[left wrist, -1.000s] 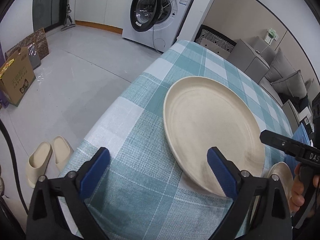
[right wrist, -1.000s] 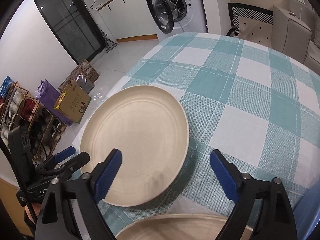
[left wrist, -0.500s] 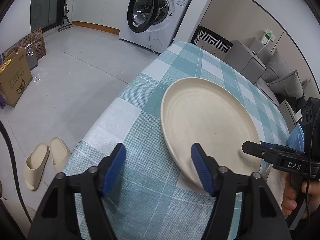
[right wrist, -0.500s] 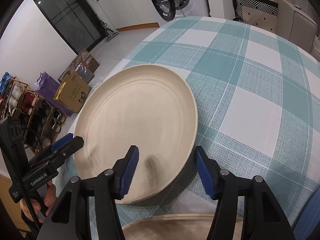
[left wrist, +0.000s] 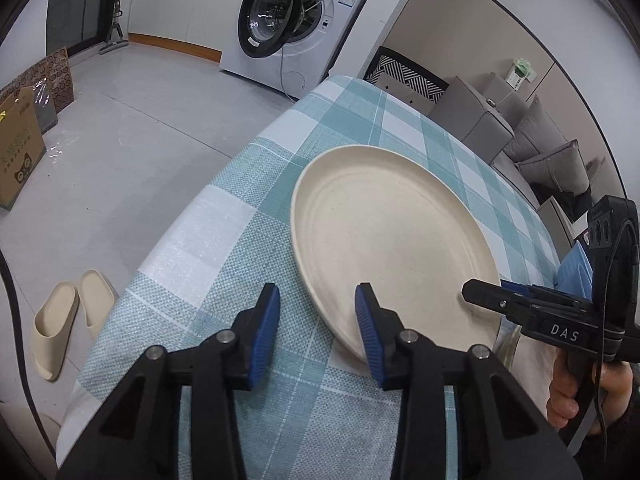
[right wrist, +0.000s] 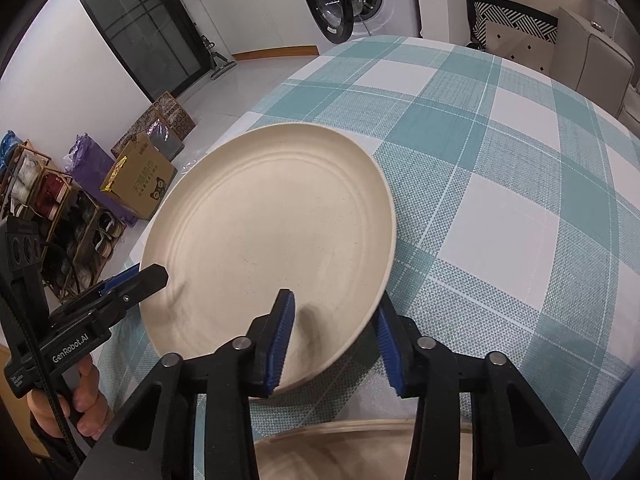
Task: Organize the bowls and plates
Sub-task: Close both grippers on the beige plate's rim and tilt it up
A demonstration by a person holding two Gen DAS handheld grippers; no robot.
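While the checked table carries the cream plate at its near left corner, both grippers bracket the near rim: right gripper straddles it, left gripper half-beside; jaws just narrowed, neither visibly clamped.

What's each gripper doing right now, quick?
Left gripper: open, jaws just closing, plate rim between them, not gripped.
Right gripper: open, jaws just closing, same plate's rim between them, not gripped.

even, bright indoor light, soft shadows on the plate, mild sheen on the floor, strong fisheye bending with dark corners, focus sharp.
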